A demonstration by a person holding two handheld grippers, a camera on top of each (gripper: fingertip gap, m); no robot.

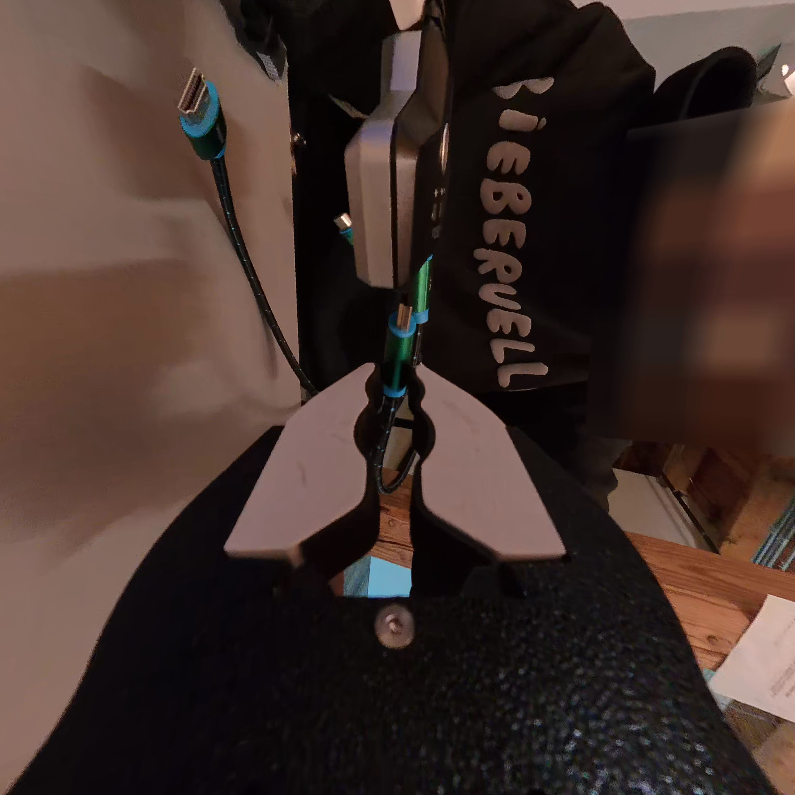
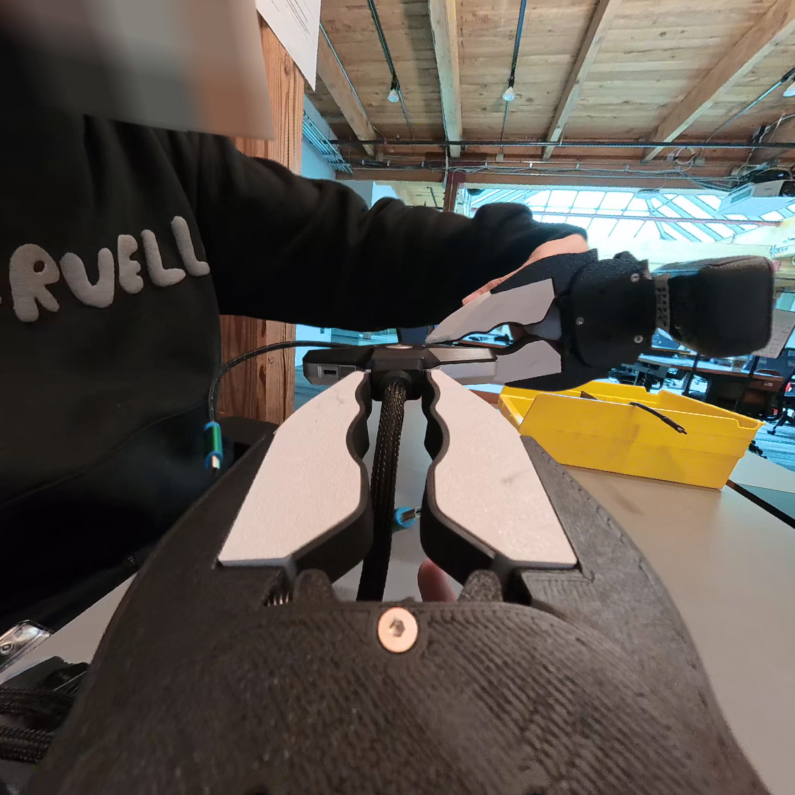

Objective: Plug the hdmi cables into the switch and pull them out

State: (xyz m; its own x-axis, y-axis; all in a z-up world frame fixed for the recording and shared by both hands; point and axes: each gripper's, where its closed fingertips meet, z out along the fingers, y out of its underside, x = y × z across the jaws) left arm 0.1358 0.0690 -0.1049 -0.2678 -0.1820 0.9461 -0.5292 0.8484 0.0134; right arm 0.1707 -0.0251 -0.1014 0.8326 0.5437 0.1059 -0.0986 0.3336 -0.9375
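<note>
The left gripper [image 1: 395,378] has its jaws closed on a green metallic HDMI plug with blue rings [image 1: 398,348]. The plug's metal tip sits just short of the lower edge of the flat silver-and-black HDMI switch box [image 1: 378,202], not inserted. The plug's black-and-teal braided cable [image 1: 383,451] runs back between the white-faced fingers [image 1: 309,464]. A second green plug [image 1: 423,292] lies alongside, right against the switch box's edge; whether it is seated cannot be told. A third green-and-blue HDMI plug [image 1: 200,114] hangs free well to the left, with its braided cable trailing down.

The right gripper [image 2: 396,378] has its jaws closed on the black collar [image 2: 393,378] where a thick black mesh-sleeved cable [image 2: 385,464] leaves the switch box [image 2: 395,357], holding the box up off the pale grey counter [image 2: 688,537]. In this view the left gripper [image 2: 473,344] reaches in from the right, at the box's far end, held by a hand in a black sleeve [image 2: 344,258]. Another green plug [image 2: 212,443] dangles on a thin cable at the left, in front of the person's black sweatshirt [image 2: 86,387]. A yellow plastic bin [image 2: 623,439] sits on the counter to the right, apart from the grippers.
</note>
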